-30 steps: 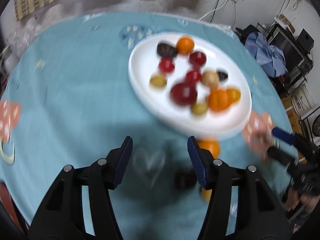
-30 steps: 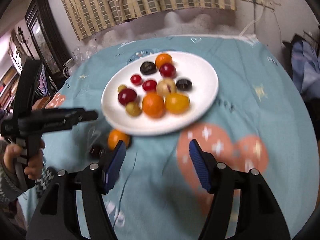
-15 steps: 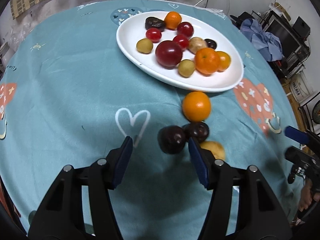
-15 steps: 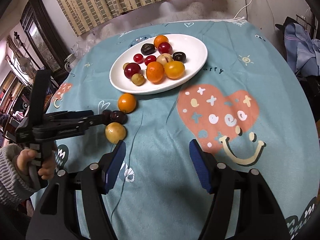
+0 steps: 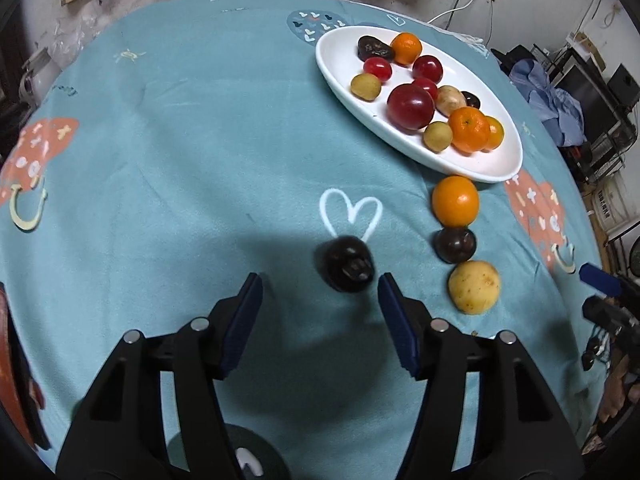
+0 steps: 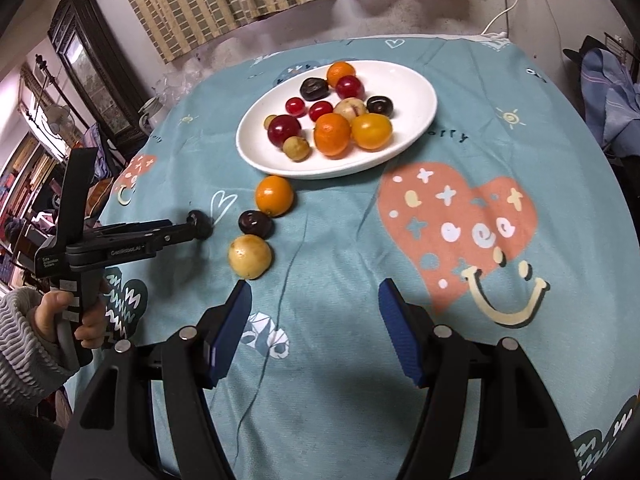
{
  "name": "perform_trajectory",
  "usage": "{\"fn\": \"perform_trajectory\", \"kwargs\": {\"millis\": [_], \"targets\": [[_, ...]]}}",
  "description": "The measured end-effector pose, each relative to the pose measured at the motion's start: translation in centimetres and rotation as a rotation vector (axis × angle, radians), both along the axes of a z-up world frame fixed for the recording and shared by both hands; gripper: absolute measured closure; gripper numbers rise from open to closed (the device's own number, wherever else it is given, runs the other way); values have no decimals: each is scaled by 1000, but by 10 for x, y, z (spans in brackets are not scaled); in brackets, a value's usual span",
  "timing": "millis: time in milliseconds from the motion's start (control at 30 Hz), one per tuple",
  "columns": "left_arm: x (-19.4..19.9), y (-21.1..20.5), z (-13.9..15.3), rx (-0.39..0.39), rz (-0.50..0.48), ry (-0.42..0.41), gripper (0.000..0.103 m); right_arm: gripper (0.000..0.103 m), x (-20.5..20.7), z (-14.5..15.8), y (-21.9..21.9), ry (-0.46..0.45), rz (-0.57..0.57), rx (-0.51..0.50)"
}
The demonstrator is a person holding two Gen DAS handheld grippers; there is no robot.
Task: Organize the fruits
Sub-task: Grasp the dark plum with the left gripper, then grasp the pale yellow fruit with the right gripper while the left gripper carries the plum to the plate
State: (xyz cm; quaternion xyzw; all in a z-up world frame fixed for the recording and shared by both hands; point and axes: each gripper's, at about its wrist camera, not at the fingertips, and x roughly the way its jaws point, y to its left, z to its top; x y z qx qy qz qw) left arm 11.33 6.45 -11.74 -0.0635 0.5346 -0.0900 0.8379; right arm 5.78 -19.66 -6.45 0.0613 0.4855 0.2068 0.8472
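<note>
Left wrist: eleven fruits on plate (image 5: 496, 164), four on cloth; both grippers (image 5: 320, 292) (image 6: 314, 296) released.

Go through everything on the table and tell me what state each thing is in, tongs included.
Left tongs: open, holding nothing, dark plum just ahead.
Right tongs: open, holding nothing.
Dark plum: loose on the cloth, blurred.
Orange: on the cloth beside the plate.
Second dark plum: on the cloth.
Yellow fruit: on the cloth.
White plate: loaded with fruit.
</note>
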Motion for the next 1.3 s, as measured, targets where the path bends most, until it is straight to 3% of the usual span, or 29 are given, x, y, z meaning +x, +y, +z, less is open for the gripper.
{"fn": "perform_trajectory", "kwargs": {"millis": [333,400,600,767,933,1133,1300], "targets": [[14,-14,-7,-31,-26,11,60,37,-3,-1,-9,2,-36,-1],[15,-12,-7,-35,-25,13,73,37,-3,-1,-9,-1,-34,-3],[6,-1,-1,-54,-3,-6,73,37,0,-1,7,-6,24,-19],[-9,10,11,-58,16,-29,73,37,20,-12,64,20,179,-50],[-24,17,19,-57,28,-42,73,37,40,-33,103,62,239,-101],[-33,20,17,-63,38,-33,74,66,52,-49,104,86,214,-119],[-31,10,16,-61,7,-25,73,68,44,-46,86,100,185,-60]]}}
